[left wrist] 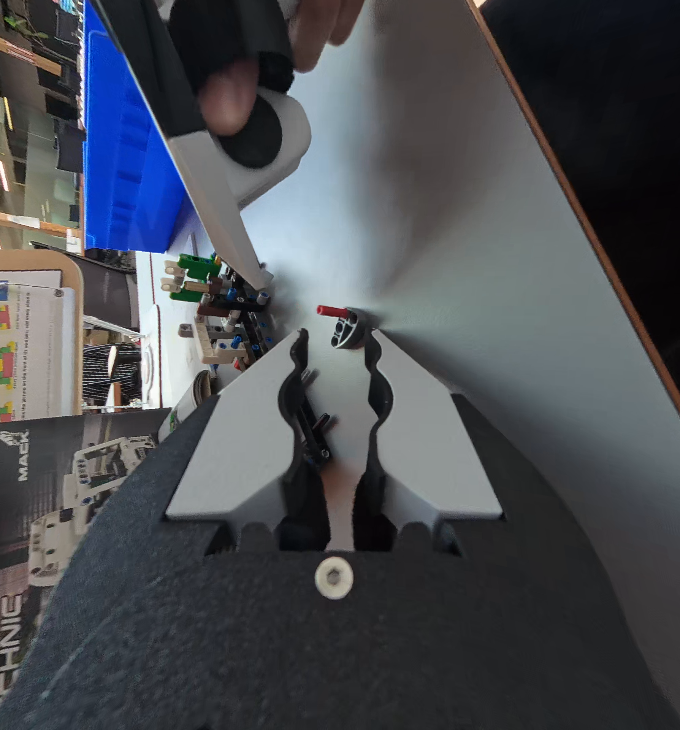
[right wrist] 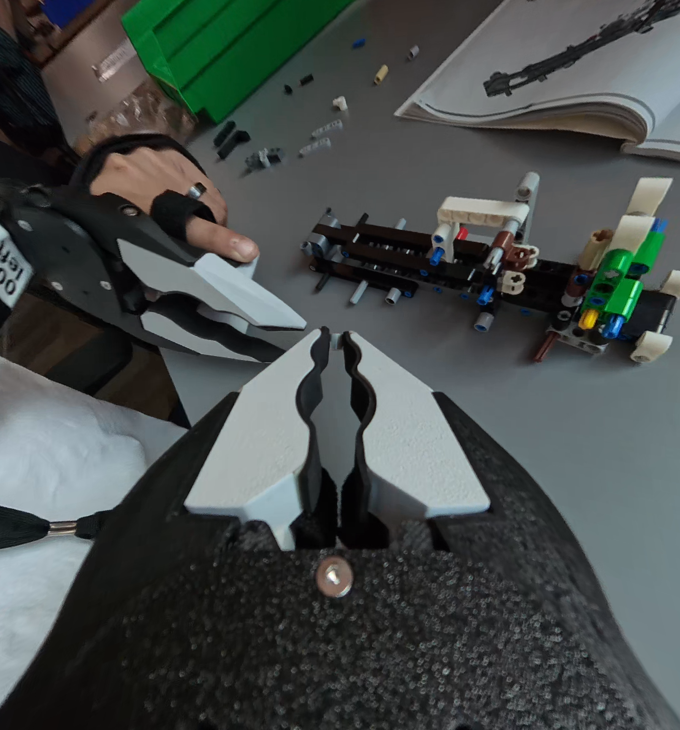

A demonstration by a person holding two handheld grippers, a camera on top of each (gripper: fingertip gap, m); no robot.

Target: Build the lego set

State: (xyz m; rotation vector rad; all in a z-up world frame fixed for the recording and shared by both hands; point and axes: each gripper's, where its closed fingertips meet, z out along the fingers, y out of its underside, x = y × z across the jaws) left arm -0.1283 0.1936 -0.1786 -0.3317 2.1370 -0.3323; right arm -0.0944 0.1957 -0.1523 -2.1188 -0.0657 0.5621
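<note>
Stretching grey across both views, the desk (right wrist: 488, 454), carrying a green bin (right wrist: 227, 51) at the far edge and an open instruction book (right wrist: 547, 79) beside it. Lying on its side near the book, the half-built lego truck frame (right wrist: 468, 268), black beams with green, cream and blue parts. Reaching in from the left, the left tool (left wrist: 336, 335), tips spread apart around a small grey half-round piece with a red pin (left wrist: 344, 326) resting on the desk, not gripping it. Sitting nearly closed, the right tool (right wrist: 334, 335), pinching a tiny grey piece (right wrist: 335, 340) at the tips. Scattered near the bin, loose small pieces (right wrist: 318, 134).
</note>
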